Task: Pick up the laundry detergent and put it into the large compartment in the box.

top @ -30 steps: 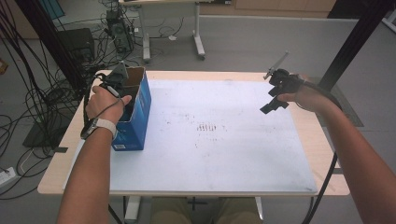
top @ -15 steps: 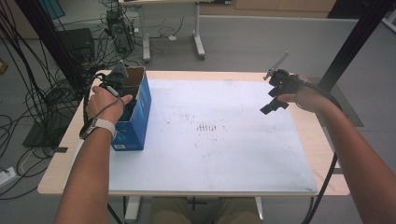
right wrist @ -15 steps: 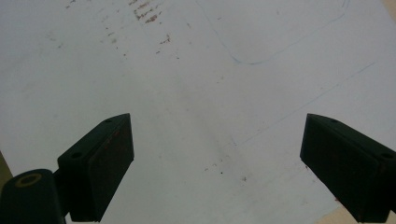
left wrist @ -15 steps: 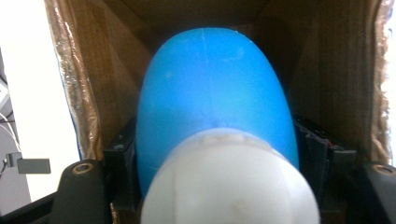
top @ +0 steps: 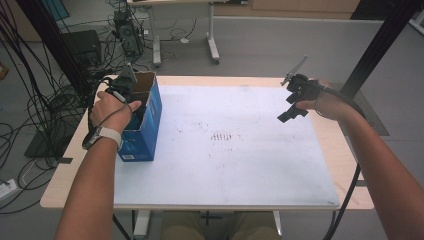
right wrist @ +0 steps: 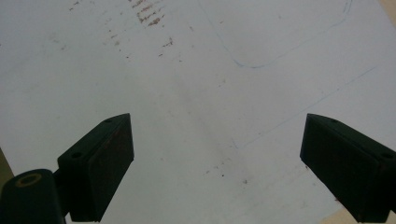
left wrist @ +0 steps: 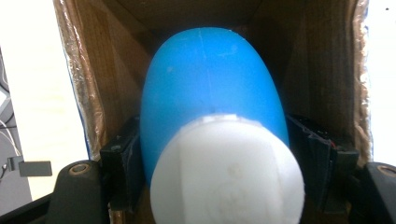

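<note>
L tongs [left wrist: 215,154] grip blue bottle [left wrist: 212,88] in box [left wrist: 327,70].

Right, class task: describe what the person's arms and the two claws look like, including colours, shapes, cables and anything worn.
Both forearms are bare, with no sleeves. The left wrist wears a watch with a black strap and pale face. Each claw is black: the right claw has two flat, blocky rectangular jaws. The left claw carries a grey plate on top, and black cables trail from both.

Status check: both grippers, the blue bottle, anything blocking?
Left gripper shut on blue bottle inside cardboard box. Right gripper open, empty, above white mat. Box walls close around bottle; nothing else blocking.
</note>
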